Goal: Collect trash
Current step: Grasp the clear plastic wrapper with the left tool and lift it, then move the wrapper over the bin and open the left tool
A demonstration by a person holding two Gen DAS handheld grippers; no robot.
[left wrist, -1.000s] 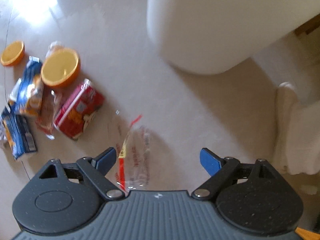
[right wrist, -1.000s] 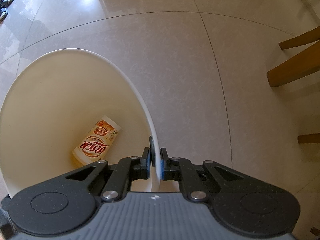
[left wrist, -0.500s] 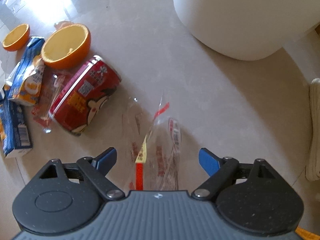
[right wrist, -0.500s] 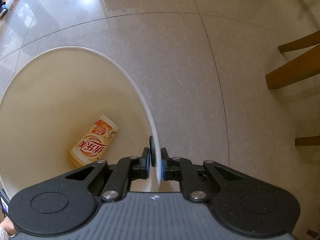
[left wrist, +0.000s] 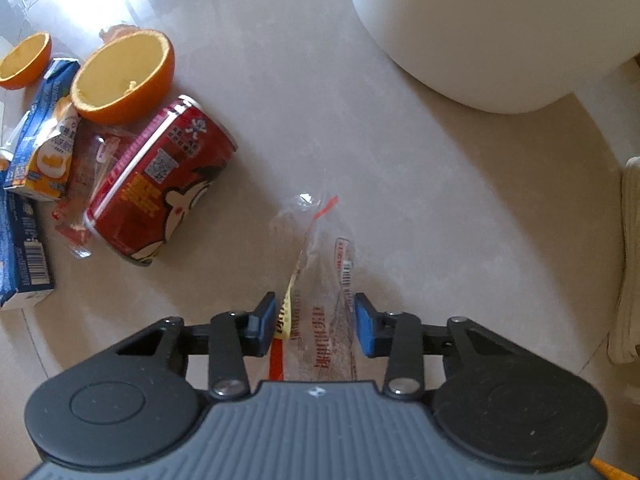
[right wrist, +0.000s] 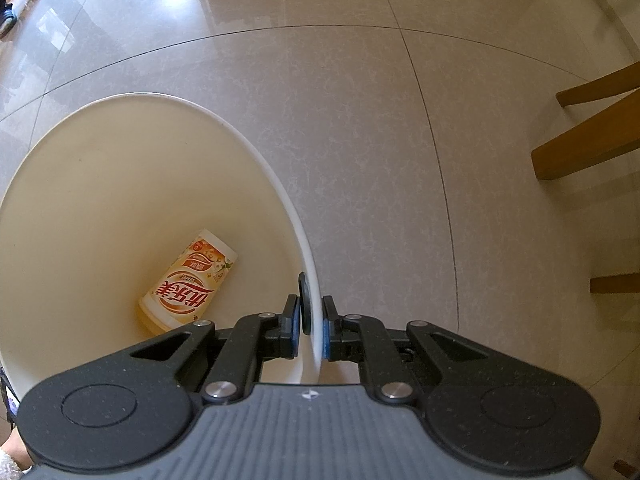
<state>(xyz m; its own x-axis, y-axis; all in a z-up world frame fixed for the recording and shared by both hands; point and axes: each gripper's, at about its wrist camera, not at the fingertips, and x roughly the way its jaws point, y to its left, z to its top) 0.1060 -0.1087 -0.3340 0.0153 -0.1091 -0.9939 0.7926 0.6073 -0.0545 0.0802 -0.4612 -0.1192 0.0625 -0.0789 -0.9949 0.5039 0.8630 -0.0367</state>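
Left gripper point(left wrist: 315, 322) is sitting low over the floor point(left wrist: 400, 152) at lower centre of its view, jaws partly closed around a clear wrapper point(left wrist: 320, 304). The left pad point(left wrist: 262, 322) is touching the wrapper's yellow-and-red edge; whether the right pad is touching the film cannot be told. The wrapper is lying on the floor, its crumpled tip pointing toward frame centre.

Left of the wrapper, a red can point(left wrist: 160, 184) is lying on its side. An orange half point(left wrist: 124, 76) is resting against the can's upper end, a second half point(left wrist: 25, 60) is showing at the upper left edge, and blue cartons point(left wrist: 40, 132) are lying along the left edge. The bin point(left wrist: 500, 32) is filling the upper right corner.

Right gripper point(right wrist: 311, 334) is clamping the bin rim point(right wrist: 308, 272) at lower centre of its view, one pad inside and one outside. A cup point(right wrist: 190, 280) is lying on its side inside the bin. Wooden chair legs point(right wrist: 588, 144) are showing at the right edge.
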